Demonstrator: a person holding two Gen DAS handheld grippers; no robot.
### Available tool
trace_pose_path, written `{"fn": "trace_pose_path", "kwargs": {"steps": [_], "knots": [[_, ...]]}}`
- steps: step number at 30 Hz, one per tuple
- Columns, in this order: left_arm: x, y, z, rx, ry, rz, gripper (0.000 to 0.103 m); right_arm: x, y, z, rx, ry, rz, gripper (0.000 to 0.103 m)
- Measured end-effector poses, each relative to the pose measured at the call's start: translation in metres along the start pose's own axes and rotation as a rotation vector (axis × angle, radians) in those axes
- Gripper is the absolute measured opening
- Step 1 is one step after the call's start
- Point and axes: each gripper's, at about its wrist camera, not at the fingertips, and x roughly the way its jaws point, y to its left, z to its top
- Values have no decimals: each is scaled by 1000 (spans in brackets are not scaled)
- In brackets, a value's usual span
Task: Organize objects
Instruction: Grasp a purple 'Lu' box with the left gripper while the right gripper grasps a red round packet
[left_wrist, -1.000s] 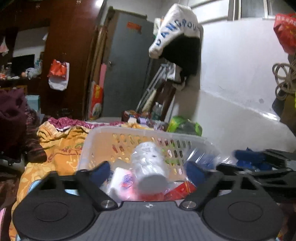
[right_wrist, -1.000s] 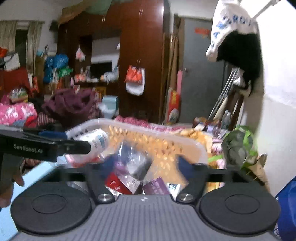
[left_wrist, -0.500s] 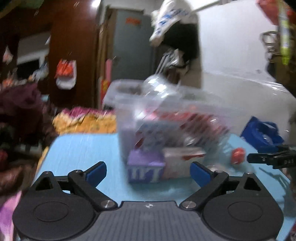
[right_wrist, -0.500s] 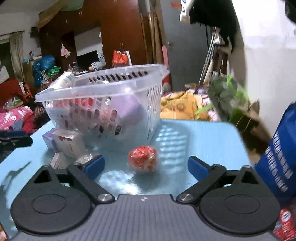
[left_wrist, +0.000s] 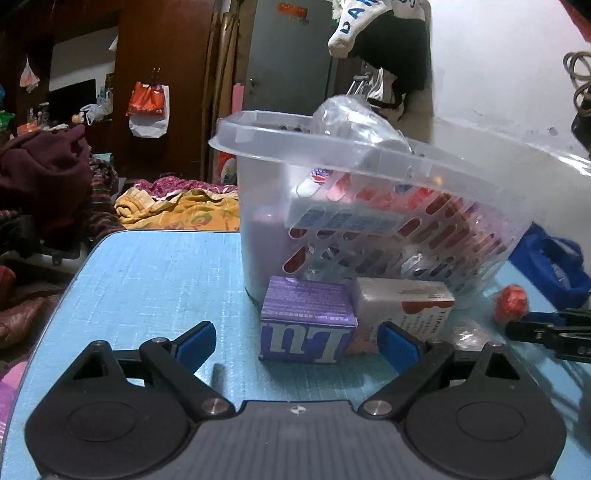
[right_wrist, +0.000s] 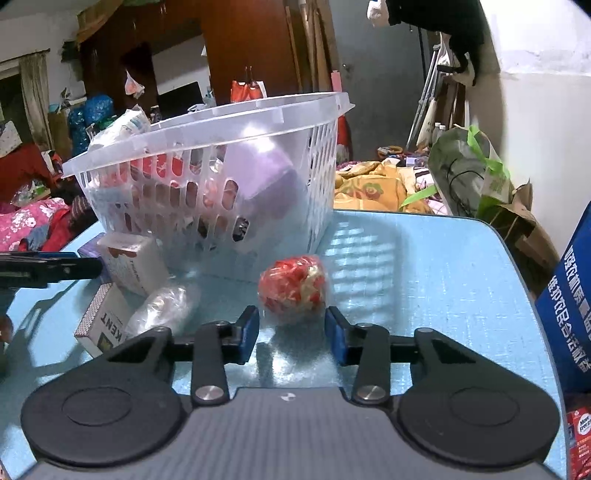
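Observation:
A clear plastic basket (left_wrist: 369, 177) full of boxes and packets stands on the light blue table (left_wrist: 155, 280); it also shows in the right wrist view (right_wrist: 207, 122). My left gripper (left_wrist: 297, 341) is open, low over the table, facing a purple box (left_wrist: 306, 321) and a white box (left_wrist: 402, 306) in front of the basket. My right gripper (right_wrist: 291, 328) is open, its fingers either side of a red and white wrapped ball (right_wrist: 293, 286), not touching it. The ball shows in the left wrist view (left_wrist: 511, 301) too.
A white KENT pack (right_wrist: 105, 323), a clear wrapped item (right_wrist: 162, 308) and a white box (right_wrist: 131, 264) lie left of the ball. A blue carton (right_wrist: 574, 306) stands at the table's right edge. Bedding and clutter lie beyond the table.
Both grippers have dropped from above the basket to table level in front of it. The right gripper's fingers have narrowed around the red ball. The left gripper has moved closer to the purple box.

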Motion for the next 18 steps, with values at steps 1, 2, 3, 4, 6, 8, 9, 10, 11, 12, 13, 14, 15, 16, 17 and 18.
{"fn": "trace_pose_path", "kwargs": {"steps": [1,2,3,4,6,8,9,10,11,12,13,14,15,16,17,18], "knots": [[1,-1,0,1,-2,12,96,-1,1,0,0,-3,-1,42],[1,-2,0,4,-4,21,95,0,1,1,0,-4,-4,42],[1,-3,-1,9,-10,30,93,0,1,1,0,-5,-5,41],[1,-3,-2,14,-12,38,92,1,1,2,0,-5,-6,41],[1,0,-2,-1,-7,34,84,1,1,1,-4,-4,-2,41],[3,0,-1,-19,-4,23,82,2,3,2,-14,-1,-6,41],[4,0,-1,-23,1,21,82,2,3,3,-18,1,-12,41],[6,-2,-1,-22,8,19,82,3,4,3,-22,4,-15,43],[7,-4,-1,-19,18,16,82,4,5,3,-25,6,-15,43],[8,-4,-1,-17,27,12,82,4,5,3,-25,3,-16,43],[9,-5,0,-16,30,12,82,3,6,3,-26,-3,-16,43],[8,-6,0,-17,25,14,82,3,7,4,-30,-14,-16,43],[8,-6,0,-17,18,15,82,3,8,5,-35,-21,-20,43],[8,-7,0,-18,15,17,82,3,8,5,-38,-23,-26,46],[8,-8,0,-19,17,19,82,5,9,6,-42,-23,-37,49],[8,-7,0,-22,21,17,82,6,10,7,-45,-24,-52,51]]}}
